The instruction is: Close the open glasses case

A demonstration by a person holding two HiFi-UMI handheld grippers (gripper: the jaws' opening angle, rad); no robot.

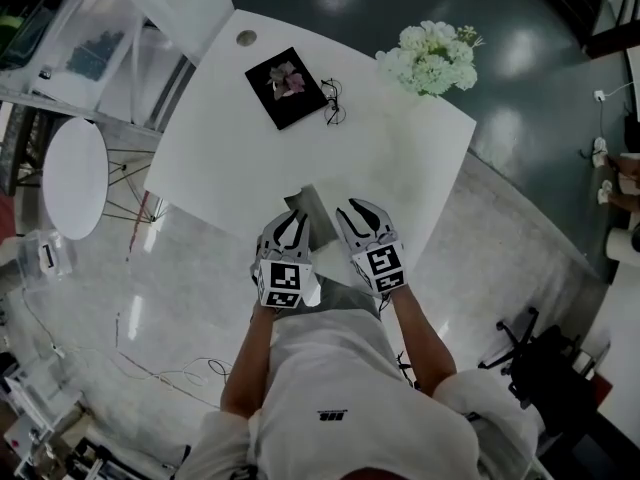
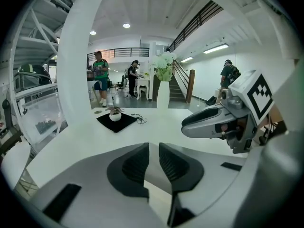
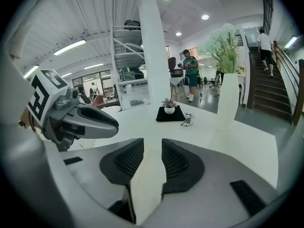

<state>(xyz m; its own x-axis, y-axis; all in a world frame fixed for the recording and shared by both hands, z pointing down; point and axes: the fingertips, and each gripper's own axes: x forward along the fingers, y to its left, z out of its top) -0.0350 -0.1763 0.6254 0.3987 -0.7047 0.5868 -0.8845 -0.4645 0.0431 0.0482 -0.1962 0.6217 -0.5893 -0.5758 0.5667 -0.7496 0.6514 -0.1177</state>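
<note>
A grey flat thing [image 1: 308, 210], possibly the glasses case, lies at the near edge of the white table [image 1: 400, 158]; I cannot tell if it is open. My left gripper [image 1: 290, 220] hovers at its left and my right gripper [image 1: 358, 210] at its right, side by side. Both have their jaws a narrow gap apart with nothing gripped. In the left gripper view the grey surface [image 2: 154, 172] shows through the gap of the left gripper [image 2: 153, 163]. The right gripper [image 3: 152, 163] has bare white table in its gap. A pair of glasses [image 1: 334, 103] lies farther back.
A black mat [image 1: 285, 88] with a small potted plant sits at the table's far side, beside the glasses. A white vase of pale flowers [image 1: 430, 56] stands at the far right corner. A round white side table [image 1: 75, 178] is on the left. People stand in the background [image 2: 99, 80].
</note>
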